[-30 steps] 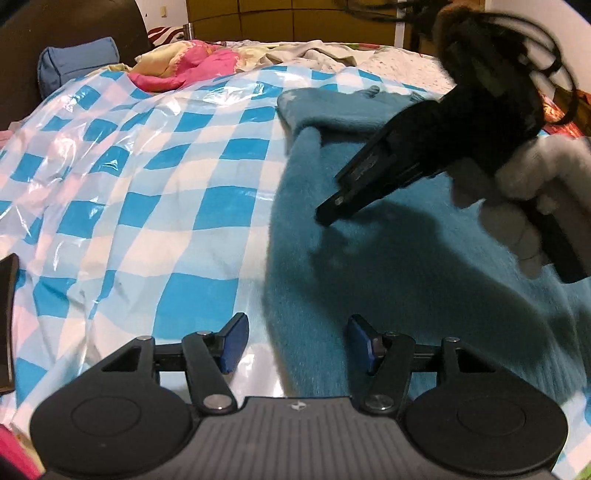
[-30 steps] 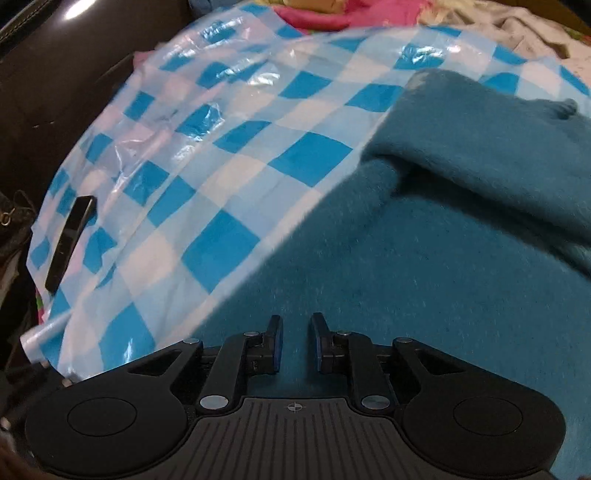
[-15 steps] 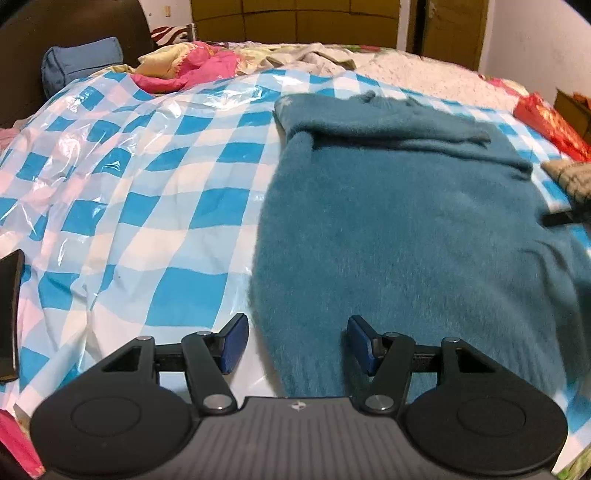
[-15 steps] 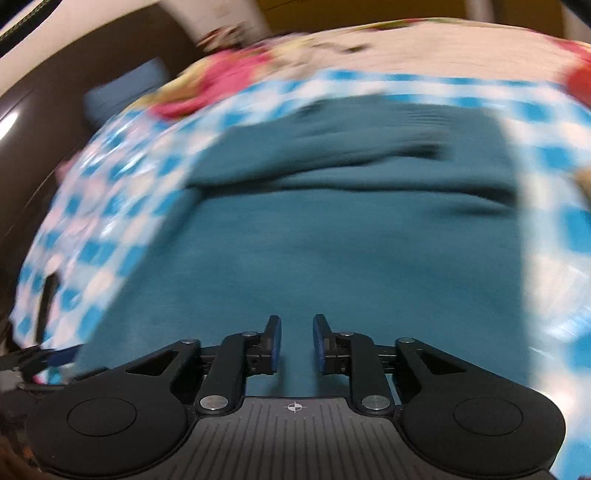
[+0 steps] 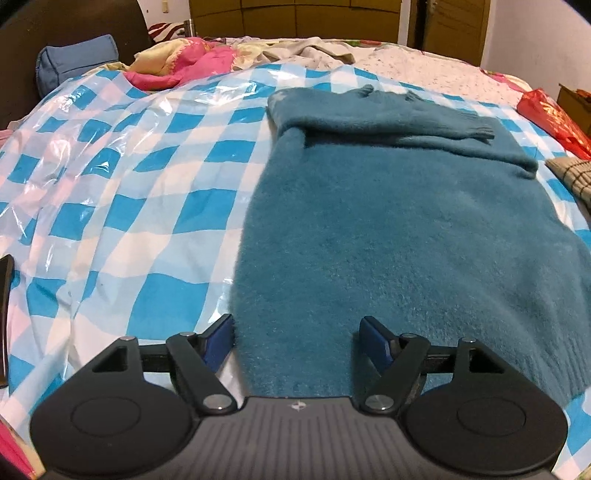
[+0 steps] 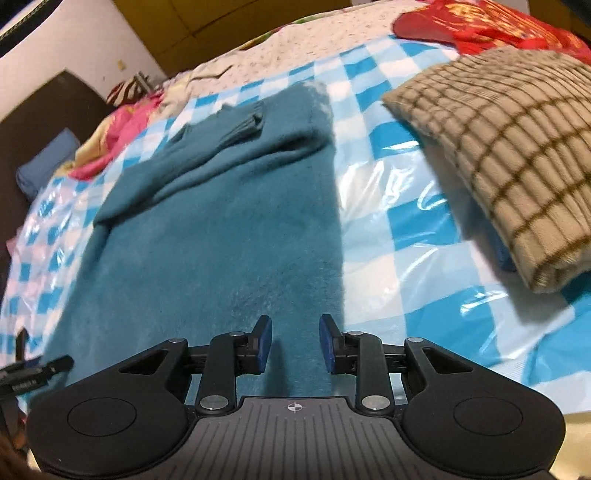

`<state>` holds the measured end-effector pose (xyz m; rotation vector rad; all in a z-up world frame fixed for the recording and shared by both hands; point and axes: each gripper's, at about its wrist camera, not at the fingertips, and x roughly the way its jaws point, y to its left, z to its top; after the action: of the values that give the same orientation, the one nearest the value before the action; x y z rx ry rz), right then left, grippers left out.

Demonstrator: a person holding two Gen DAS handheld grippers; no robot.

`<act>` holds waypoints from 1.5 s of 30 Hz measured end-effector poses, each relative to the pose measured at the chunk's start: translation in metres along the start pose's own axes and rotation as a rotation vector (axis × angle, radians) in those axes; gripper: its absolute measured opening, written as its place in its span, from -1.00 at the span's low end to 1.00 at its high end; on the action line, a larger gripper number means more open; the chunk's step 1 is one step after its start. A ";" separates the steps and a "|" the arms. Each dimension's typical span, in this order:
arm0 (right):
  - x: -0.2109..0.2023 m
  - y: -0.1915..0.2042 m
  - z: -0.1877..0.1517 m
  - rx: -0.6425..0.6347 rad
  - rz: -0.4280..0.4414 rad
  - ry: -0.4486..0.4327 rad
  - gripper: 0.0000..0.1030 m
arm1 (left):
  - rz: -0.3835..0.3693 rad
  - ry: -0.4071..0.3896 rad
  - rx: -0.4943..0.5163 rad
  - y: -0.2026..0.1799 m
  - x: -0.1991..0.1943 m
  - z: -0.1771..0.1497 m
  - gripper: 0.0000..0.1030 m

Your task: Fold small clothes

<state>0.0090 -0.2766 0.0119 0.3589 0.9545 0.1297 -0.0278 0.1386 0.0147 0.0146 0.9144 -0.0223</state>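
One teal sweater (image 5: 399, 229) lies flat on a blue-and-white checked plastic sheet (image 5: 122, 192) and fills the centre and right of the left wrist view; one sleeve (image 5: 388, 122) is folded across its upper part, the ribbed cuff ending near the upper right. The left gripper (image 5: 297, 341) sits at the bottom centre with its two blue-padded fingers (image 5: 219, 339) spread wide, one over the plastic just beside the sweater's left edge and the other over the fabric near the hem; nothing is held between them. In the right wrist view the same sweater (image 6: 221, 229) runs from the bottom centre toward the upper left, its right edge straight against the checked sheet (image 6: 399, 229). The right gripper (image 6: 295, 343) at the bottom centre has its two blue pads (image 6: 264, 343) set a narrow gap apart, parted and empty, above the sweater close to that right edge. One folded beige garment with a brown grid pattern (image 6: 509, 155) rests on the sheet at the right of this frame, well apart from the sweater, and a red item (image 6: 491, 26) lies beyond it at the top right. One pink-and-yellow bundle of cloth (image 5: 181, 66) and one blue cushion (image 5: 74, 62) sit in the upper left of the left wrist view. A dark flat object (image 5: 4, 302) lies at that view's left edge.
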 end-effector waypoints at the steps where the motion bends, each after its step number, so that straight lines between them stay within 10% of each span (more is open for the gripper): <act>1: -0.002 -0.002 -0.002 -0.009 -0.012 0.000 -0.40 | 0.002 0.005 -0.003 0.001 0.002 0.000 0.61; 20: 0.025 -0.001 -0.022 0.058 0.180 0.136 -0.34 | -0.052 0.078 -0.014 0.003 0.025 0.012 0.64; 34: -0.010 -0.029 -0.024 0.297 0.388 0.069 -0.72 | -0.192 0.046 -0.203 0.032 -0.005 0.016 -0.46; 45: 0.000 -0.019 -0.028 0.211 0.319 0.114 -0.65 | -0.183 0.076 -0.178 0.030 0.005 0.009 -0.42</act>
<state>-0.0145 -0.2877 -0.0094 0.7048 1.0208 0.3447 -0.0172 0.1681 0.0165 -0.2350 0.9889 -0.1111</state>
